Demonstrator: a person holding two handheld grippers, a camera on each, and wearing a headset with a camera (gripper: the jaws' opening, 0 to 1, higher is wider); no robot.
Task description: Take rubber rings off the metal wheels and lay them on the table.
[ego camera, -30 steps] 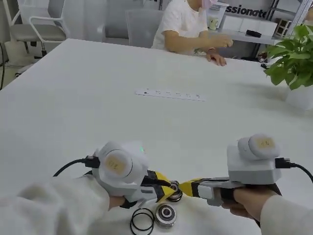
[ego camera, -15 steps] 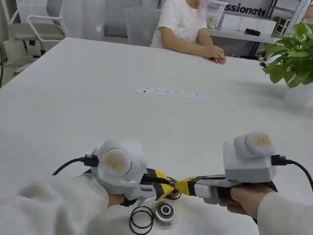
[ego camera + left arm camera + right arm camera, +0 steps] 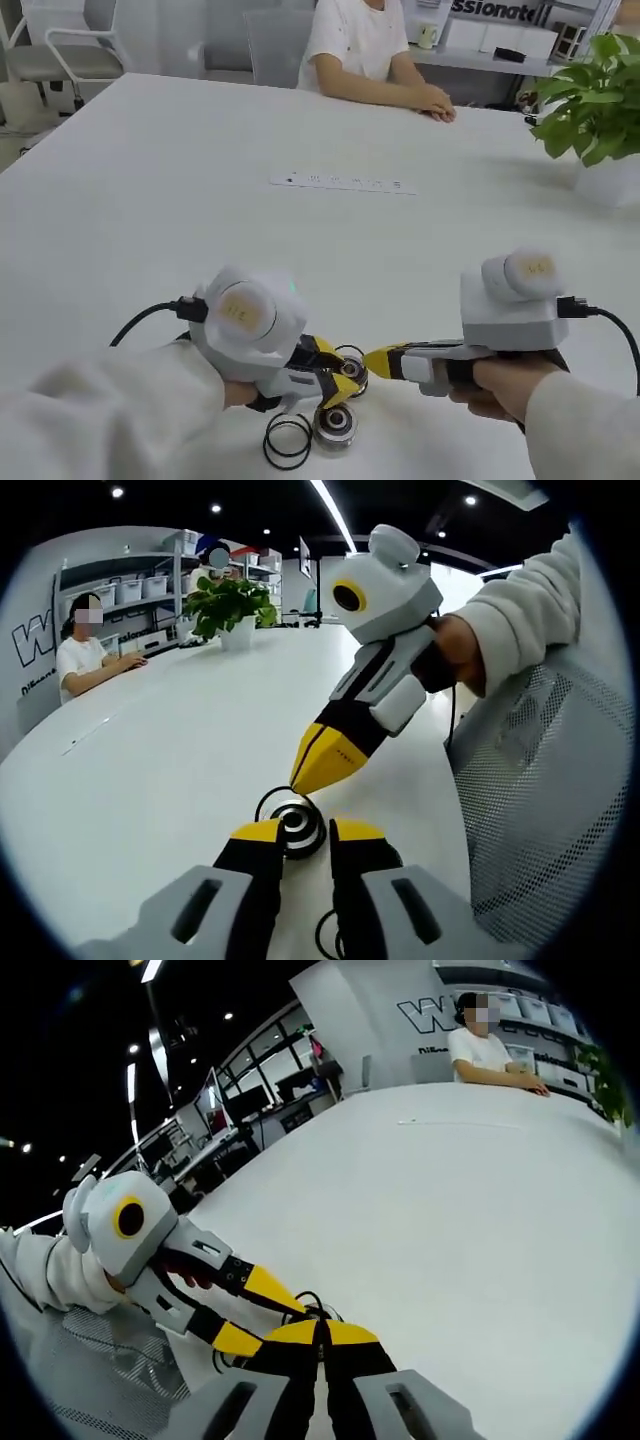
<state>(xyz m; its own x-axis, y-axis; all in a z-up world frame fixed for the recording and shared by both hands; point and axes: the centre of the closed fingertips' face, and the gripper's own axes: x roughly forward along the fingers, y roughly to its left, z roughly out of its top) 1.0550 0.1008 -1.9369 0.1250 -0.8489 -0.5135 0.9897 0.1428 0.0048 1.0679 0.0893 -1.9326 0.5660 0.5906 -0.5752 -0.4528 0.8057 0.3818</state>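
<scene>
gripping metal wheel (image 3: 300, 820) in left tongs (image 3: 305, 832) | right tongs (image 3: 322, 1329) clenched, tips at its rubber ring (image 3: 262, 802)

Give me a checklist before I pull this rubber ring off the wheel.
1. Left gripper clamps the small silver metal wheel: ok.
2. Right gripper jaws shut at the wheel's thin black rubber ring: ok.
3. Ring actually pinched: cannot tell.
4. Bare white table beside the grippers for laying it down: ok.
5. Second metal wheel and loose black rings out of the pull path: ok.
</scene>
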